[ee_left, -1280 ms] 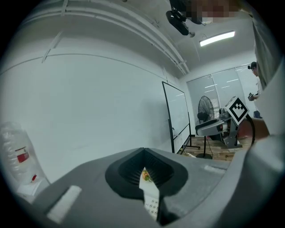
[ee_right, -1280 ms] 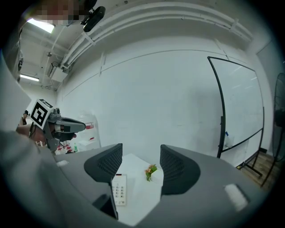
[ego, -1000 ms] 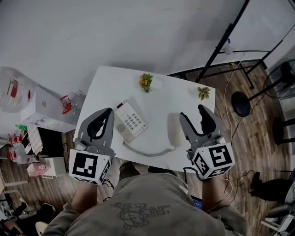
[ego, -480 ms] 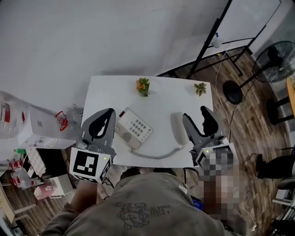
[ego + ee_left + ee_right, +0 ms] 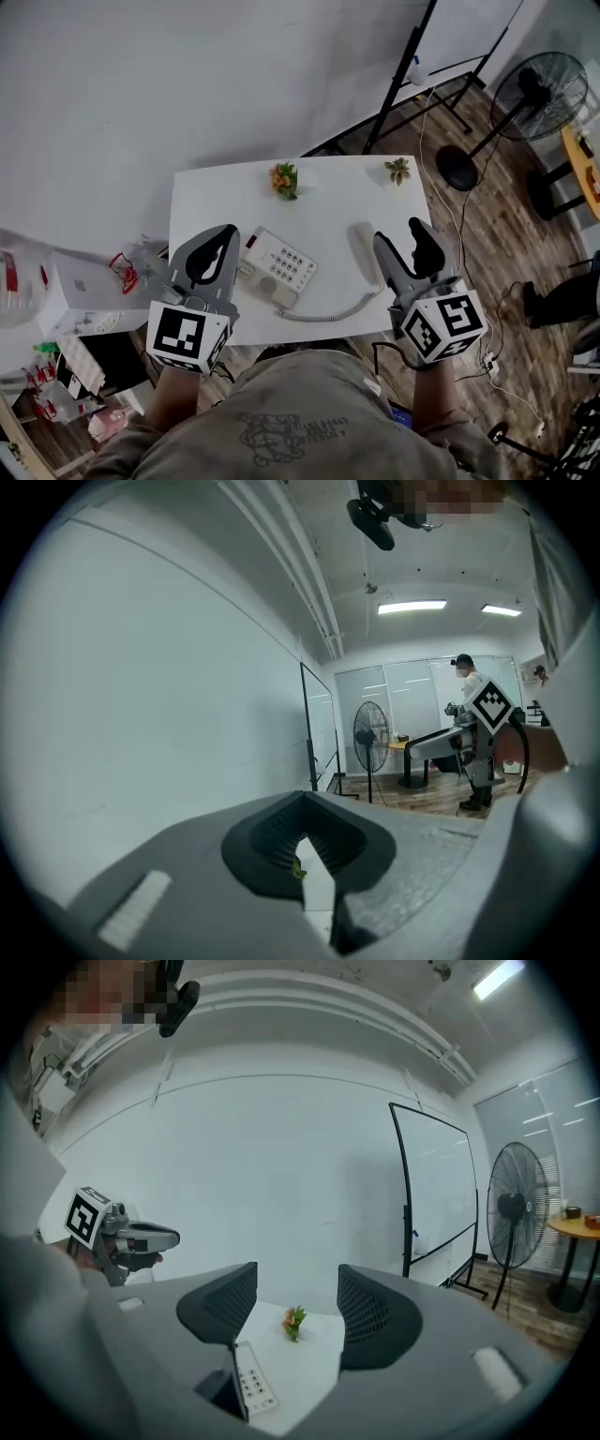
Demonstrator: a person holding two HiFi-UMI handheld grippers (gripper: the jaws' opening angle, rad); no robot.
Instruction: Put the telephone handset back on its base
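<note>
The white telephone base [image 5: 277, 272] with its keypad lies on the white table [image 5: 323, 206], and shows in the right gripper view [image 5: 251, 1382] too. The white handset [image 5: 364, 254] lies off the base to its right, joined to it by a coiled cord [image 5: 333, 311]. My right gripper [image 5: 398, 234] hovers open just right of the handset, with nothing between its fingers [image 5: 295, 1307]. My left gripper [image 5: 225, 232] hangs at the base's left side, its jaws shut on nothing [image 5: 302, 803]. The handset is hidden from both gripper views.
Two small plant ornaments [image 5: 284, 178] [image 5: 398, 170] stand at the table's far edge. A whiteboard stand [image 5: 403, 70] and a floor fan [image 5: 539, 89] are beyond on the right. White boxes and clutter [image 5: 80, 305] lie on the floor to the left.
The head camera has swung, so the table sits lower and more to the left in view. Both grippers keep their places beside the base and the handset. The handset has not moved.
</note>
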